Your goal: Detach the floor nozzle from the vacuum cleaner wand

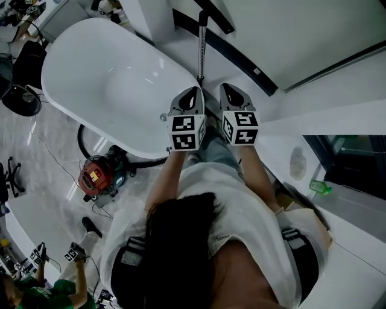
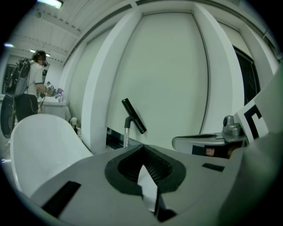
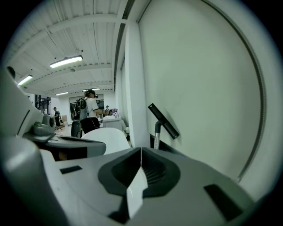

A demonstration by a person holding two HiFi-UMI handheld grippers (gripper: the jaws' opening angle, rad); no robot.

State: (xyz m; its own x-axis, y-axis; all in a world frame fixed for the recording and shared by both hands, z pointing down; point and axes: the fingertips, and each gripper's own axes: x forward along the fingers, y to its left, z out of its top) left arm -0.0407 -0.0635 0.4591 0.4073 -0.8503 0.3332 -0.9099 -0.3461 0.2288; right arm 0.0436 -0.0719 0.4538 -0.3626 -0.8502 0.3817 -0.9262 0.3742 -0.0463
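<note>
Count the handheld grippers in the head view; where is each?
2. The left gripper sits by the bathtub's end; the right gripper is right beside it. Both are shut, empty, pointing toward the wand standing against the wall. None seems hidden.

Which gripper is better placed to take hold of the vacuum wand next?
Left, marginally: in the head view the left gripper points nearly at the wand; the right gripper sits further aside. Both are shut and empty, short of it.

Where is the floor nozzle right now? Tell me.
Head view, top centre: the floor nozzle sits atop the upright wand by the white wall, just right of the bathtub.
</note>
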